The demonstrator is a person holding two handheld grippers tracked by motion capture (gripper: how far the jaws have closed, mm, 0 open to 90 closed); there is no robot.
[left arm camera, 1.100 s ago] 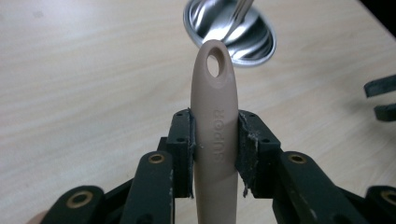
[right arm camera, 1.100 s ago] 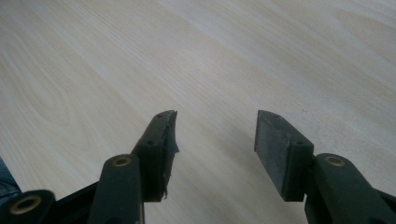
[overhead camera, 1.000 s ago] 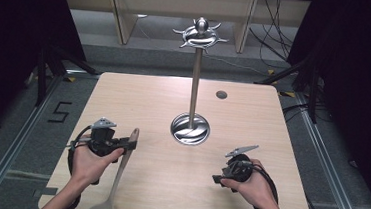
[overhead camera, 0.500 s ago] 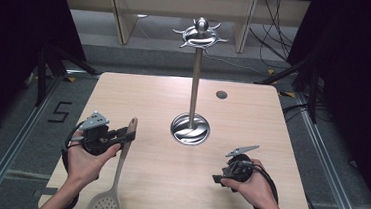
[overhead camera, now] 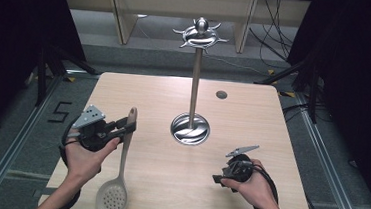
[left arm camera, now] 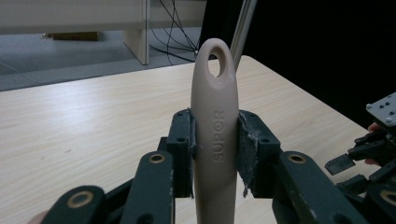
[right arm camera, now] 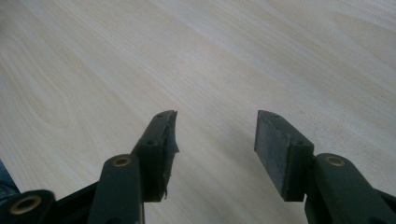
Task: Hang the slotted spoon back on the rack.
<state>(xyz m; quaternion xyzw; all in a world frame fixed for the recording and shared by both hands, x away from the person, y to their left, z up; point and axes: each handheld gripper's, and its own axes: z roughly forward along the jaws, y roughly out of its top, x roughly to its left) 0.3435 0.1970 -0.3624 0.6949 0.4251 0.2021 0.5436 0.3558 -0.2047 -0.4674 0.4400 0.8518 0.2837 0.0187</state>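
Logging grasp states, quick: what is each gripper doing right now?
Left gripper: closed on the slotted spoon, gripping its handle.
Right gripper: open, holding nothing, above the table.

"SUPOR" is read, embossed lengthwise on beige handle of slotted spoon (left arm camera: 215,140), below hanging hole, in left gripper view. Digit "5" (overhead camera: 58,111) is seen marked in black on grey floor, just off table's left edge, in high view. No other text is made out.

Matt beige plastic spoon handle (left arm camera: 215,135), glossy metal stand (overhead camera: 190,129)
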